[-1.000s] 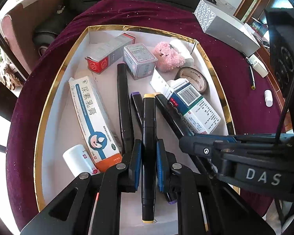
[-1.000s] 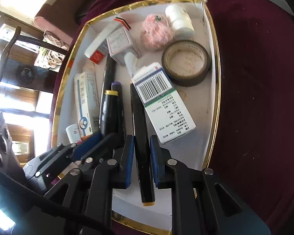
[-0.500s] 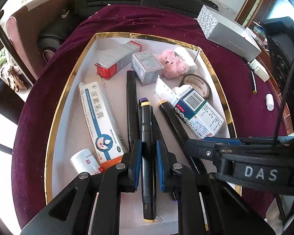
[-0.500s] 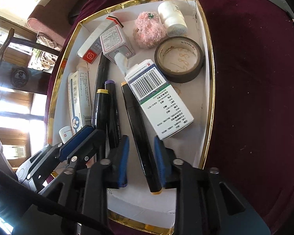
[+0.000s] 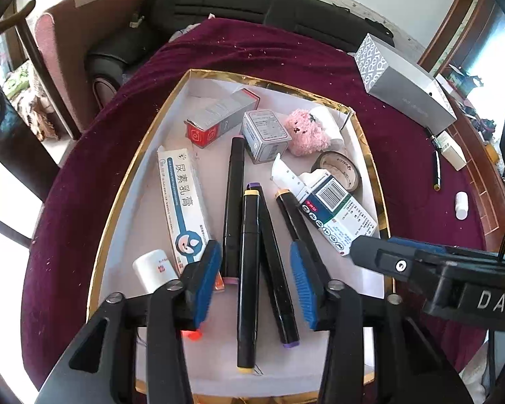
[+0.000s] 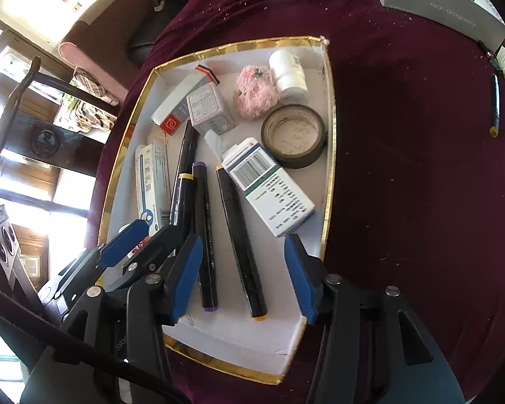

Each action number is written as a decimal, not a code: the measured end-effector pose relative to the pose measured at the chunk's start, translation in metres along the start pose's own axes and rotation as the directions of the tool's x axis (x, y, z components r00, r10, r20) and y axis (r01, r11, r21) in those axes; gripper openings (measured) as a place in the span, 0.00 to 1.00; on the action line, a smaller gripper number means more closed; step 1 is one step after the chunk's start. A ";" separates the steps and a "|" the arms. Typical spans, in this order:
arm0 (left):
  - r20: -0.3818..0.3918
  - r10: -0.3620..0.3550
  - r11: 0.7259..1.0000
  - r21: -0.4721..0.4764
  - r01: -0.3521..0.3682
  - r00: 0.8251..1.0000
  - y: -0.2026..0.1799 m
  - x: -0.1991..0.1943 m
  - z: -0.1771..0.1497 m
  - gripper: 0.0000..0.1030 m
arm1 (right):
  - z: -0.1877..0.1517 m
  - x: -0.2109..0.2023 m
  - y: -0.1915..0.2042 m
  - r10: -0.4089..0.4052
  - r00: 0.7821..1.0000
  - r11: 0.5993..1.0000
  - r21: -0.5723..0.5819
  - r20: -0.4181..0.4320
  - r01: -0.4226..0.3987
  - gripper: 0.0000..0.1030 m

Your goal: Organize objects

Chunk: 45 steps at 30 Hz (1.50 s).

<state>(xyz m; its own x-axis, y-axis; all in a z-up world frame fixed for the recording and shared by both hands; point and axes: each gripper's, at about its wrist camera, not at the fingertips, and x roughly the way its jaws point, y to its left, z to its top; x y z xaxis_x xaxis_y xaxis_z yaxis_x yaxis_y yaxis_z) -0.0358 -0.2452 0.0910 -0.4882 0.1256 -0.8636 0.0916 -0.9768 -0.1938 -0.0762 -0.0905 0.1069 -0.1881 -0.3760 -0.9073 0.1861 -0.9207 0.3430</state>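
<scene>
Gold-rimmed white tray on maroon desk cloth. 4 black markers flat inside, roughly parallel, lengthwise: pink-capped marker leftmost, yellow-capped marker lying partly over purple-capped marker, orange-capped marker rightmost, its far end touching barcode box. Long ointment box w/ Chinese text at left, small white bottle near its end. Far end: red-ended box, grey cube box, pink plush, white jar, tape roll.
</scene>
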 end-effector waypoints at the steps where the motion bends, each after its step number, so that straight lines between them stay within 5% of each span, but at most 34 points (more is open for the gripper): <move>1: 0.010 0.011 1.000 -0.001 -0.011 1.000 -0.003 -0.004 -0.001 0.43 | 0.000 -0.002 -0.003 0.002 1.000 1.000 -0.001 0.003 -0.002 0.51; 7: 0.059 0.125 0.992 -0.008 -0.125 0.990 -0.024 -0.021 -0.012 0.56 | -0.004 -0.015 -0.018 0.005 1.000 1.000 -0.026 0.027 -0.005 0.54; 14: 0.195 0.190 0.981 -0.065 -0.181 0.962 -0.047 -0.054 -0.025 0.56 | -0.018 -0.031 -0.037 -0.043 0.997 0.994 -0.095 0.061 0.049 0.56; 18: 0.367 0.252 0.968 -0.111 -0.227 0.896 -0.070 -0.101 -0.029 0.59 | -0.028 -0.048 -0.045 -0.077 0.990 0.982 -0.162 0.120 0.096 0.56; 24: 0.546 0.283 0.959 -0.179 -0.221 0.789 -0.094 -0.175 -0.030 0.84 | -0.035 -0.081 -0.046 -0.081 0.967 0.960 -0.242 0.243 0.141 0.63; 27: 0.590 0.305 0.952 -0.197 -0.233 0.747 -0.106 -0.198 -0.032 0.99 | -0.042 -0.110 -0.047 -0.059 0.922 0.954 -0.250 0.383 0.164 0.64; 28: 0.590 0.322 0.947 -0.201 -0.252 0.740 -0.110 -0.202 -0.031 0.99 | -0.044 -0.119 -0.046 -0.058 0.901 0.953 -0.244 0.430 0.178 0.74; 29: 0.579 0.323 0.947 -0.199 -0.254 0.749 -0.110 -0.203 -0.028 0.99 | -0.047 -0.129 -0.045 -0.060 0.876 0.953 -0.234 0.478 0.193 0.82; 31: 0.531 0.297 0.955 -0.186 -0.232 0.794 -0.109 -0.197 -0.020 0.99 | -0.050 -0.146 -0.046 -0.065 0.823 0.958 -0.195 0.564 0.209 1.00; 32: 0.511 0.299 0.954 -0.187 -0.235 0.806 -0.108 -0.194 -0.019 0.99 | -0.049 -0.149 -0.047 -0.067 0.814 0.961 -0.183 0.577 0.209 1.00; 36: 0.452 0.349 0.936 -0.204 -0.285 0.821 -0.109 -0.178 -0.020 0.99 | -0.024 -0.130 -0.054 -0.127 0.881 0.959 -0.171 0.455 0.227 1.00; 39: 0.410 0.367 0.929 -0.214 -0.303 0.835 -0.106 -0.163 -0.021 0.99 | -0.021 -0.120 -0.062 -0.157 0.887 0.955 -0.162 0.434 0.248 1.00; 41: 0.385 0.381 0.923 -0.218 -0.318 0.841 -0.103 -0.153 -0.024 0.99 | -0.028 -0.125 -0.067 -0.159 0.866 0.956 -0.145 0.474 0.255 1.00; 44: 0.341 0.394 0.916 -0.218 -0.336 0.853 -0.098 -0.139 -0.028 0.99 | -0.047 -0.146 -0.073 -0.182 0.766 0.948 -0.096 0.617 0.303 1.00; 45: 0.321 0.396 0.915 -0.220 -0.340 0.860 -0.096 -0.134 -0.029 0.99 | -0.049 -0.147 -0.075 -0.186 0.751 0.948 -0.084 0.634 0.306 1.00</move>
<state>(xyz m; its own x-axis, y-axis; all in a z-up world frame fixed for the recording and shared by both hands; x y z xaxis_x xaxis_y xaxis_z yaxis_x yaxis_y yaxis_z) 0.0463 -0.1629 0.2117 -0.6625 -0.3351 -0.6699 0.4402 -0.8978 0.0139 -0.0153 0.0388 0.2028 -0.7873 -0.1773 -0.5906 0.2003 -0.9794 0.0269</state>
